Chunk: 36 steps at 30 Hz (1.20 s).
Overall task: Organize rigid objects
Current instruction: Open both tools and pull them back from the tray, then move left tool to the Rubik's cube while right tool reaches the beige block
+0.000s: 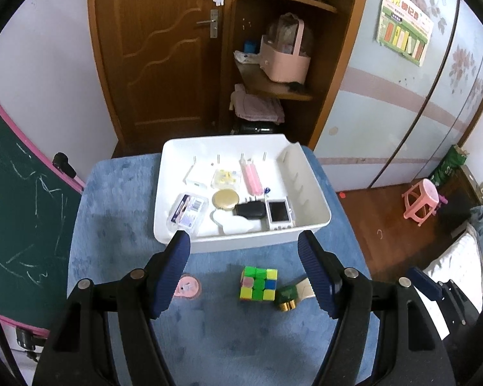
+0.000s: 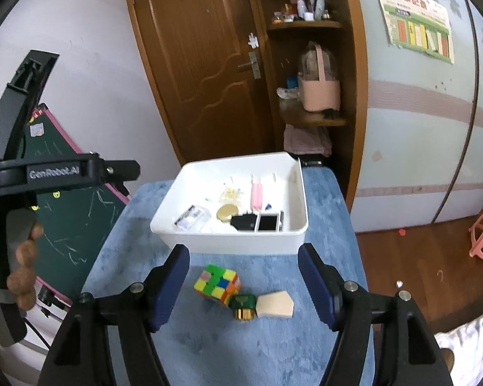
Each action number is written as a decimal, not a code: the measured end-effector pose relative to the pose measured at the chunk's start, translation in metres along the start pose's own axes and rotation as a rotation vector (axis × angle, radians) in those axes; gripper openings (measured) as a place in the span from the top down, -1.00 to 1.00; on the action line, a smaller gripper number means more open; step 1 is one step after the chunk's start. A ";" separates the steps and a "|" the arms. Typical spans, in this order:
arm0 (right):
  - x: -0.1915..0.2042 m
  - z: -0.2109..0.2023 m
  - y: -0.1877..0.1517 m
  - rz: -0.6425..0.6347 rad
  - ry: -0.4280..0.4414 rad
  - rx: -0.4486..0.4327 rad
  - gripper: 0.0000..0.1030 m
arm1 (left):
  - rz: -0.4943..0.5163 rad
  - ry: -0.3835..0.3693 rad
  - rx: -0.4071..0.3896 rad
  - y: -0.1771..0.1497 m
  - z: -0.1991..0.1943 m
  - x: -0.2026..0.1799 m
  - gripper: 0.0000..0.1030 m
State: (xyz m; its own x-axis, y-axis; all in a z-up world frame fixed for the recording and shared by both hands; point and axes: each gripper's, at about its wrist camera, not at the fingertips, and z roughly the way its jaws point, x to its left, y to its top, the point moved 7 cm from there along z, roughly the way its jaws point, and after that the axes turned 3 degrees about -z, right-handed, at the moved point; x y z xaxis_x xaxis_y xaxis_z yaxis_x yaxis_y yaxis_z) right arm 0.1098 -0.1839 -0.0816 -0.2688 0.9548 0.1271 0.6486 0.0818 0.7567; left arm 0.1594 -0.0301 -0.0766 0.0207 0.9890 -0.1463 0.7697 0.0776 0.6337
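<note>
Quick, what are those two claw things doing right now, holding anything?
Left gripper: open, holding nothing.
Right gripper: open, holding nothing.

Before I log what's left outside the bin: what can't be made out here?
- Pink round item, left wrist view: partly behind the left gripper's finger; absent from right view.
- Beige piece, left view: half hidden by the other finger.
- White bin contents, right view: near wall hides the floor; labels unreadable.

A white bin [image 1: 241, 241] (multicoloured cube [image 1: 259, 283] nearby) on blue cloth [image 1: 119, 225].
</note>
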 end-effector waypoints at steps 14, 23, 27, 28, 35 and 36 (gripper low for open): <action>-0.013 0.019 -0.044 0.032 -0.043 0.088 -0.37 | 0.041 -0.004 0.069 -0.035 0.028 -0.007 -0.41; -0.028 0.035 -0.069 0.063 -0.079 0.130 -0.37 | 0.037 -0.007 0.135 -0.055 0.055 -0.003 -0.41; -0.038 0.041 -0.083 0.082 -0.088 0.150 -0.37 | 0.031 -0.016 0.179 -0.067 0.068 0.000 -0.41; -0.040 0.044 -0.087 0.088 -0.092 0.158 -0.37 | 0.031 -0.020 0.191 -0.070 0.071 0.000 -0.41; -0.056 0.063 -0.119 0.160 -0.074 0.217 -0.37 | 0.104 -0.080 0.288 -0.090 0.098 -0.013 -0.41; -0.057 0.066 -0.122 0.169 -0.073 0.225 -0.37 | 0.110 -0.087 0.302 -0.092 0.102 -0.015 -0.41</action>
State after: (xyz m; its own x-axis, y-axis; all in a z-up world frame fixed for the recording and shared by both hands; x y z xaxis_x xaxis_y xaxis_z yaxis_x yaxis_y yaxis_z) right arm 0.0932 -0.2299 -0.2234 -0.0969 0.9777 0.1863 0.8235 -0.0263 0.5667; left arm 0.1534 -0.0648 -0.2098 0.1586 0.9740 -0.1618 0.9137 -0.0827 0.3978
